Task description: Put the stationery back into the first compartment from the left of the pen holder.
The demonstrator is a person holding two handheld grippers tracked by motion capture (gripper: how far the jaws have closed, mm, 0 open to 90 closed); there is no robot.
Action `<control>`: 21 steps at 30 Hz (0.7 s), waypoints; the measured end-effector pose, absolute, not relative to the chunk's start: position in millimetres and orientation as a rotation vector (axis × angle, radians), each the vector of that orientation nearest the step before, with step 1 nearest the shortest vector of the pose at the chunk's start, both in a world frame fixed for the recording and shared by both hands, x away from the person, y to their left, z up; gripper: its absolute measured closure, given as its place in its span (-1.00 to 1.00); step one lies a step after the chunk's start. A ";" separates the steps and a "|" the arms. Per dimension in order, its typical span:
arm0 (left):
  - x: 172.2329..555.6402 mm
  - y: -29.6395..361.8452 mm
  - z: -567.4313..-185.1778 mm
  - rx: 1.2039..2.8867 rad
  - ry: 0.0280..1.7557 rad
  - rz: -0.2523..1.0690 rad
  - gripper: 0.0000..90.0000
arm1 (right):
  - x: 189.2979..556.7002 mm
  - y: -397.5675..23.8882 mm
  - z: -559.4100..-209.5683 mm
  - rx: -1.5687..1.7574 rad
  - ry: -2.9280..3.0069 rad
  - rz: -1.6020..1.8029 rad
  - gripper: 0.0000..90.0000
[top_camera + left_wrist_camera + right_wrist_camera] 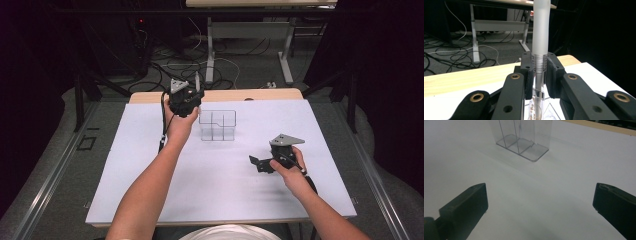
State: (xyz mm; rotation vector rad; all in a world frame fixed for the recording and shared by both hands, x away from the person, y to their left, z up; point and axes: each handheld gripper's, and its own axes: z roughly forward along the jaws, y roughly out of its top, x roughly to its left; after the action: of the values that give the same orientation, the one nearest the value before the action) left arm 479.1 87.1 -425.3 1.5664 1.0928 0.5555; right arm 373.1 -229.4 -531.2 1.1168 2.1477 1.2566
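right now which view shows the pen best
The left gripper view: the pen stands upright and close, clamped in the left claw. The high view shows just a thin stick above that claw; the right gripper view faces the clear organizer.

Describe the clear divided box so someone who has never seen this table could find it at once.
Start from the white sheet covering the table. Towards its far edge, near the middle, stands a clear plastic organiser, just right of the left gripper, which holds a frosted pen upright. It is the see-through thing there, split by thin inner walls into compartments.
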 end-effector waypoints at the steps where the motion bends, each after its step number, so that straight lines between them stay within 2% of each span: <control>1: 479.8 85.6 -426.2 1.564 1.097 0.555 0.76 | 373.3 -229.5 -531.5 1.116 2.149 1.257 -1.00; 21: 492.3 65.8 -445.3 1.642 1.145 0.532 0.76 | 372.6 -227.7 -533.7 1.125 2.169 1.264 -1.00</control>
State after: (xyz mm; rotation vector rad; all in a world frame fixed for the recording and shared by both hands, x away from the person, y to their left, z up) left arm 492.3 65.8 -445.3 1.6418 1.1450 0.5319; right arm 372.6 -227.7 -533.7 1.1254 2.1688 1.2641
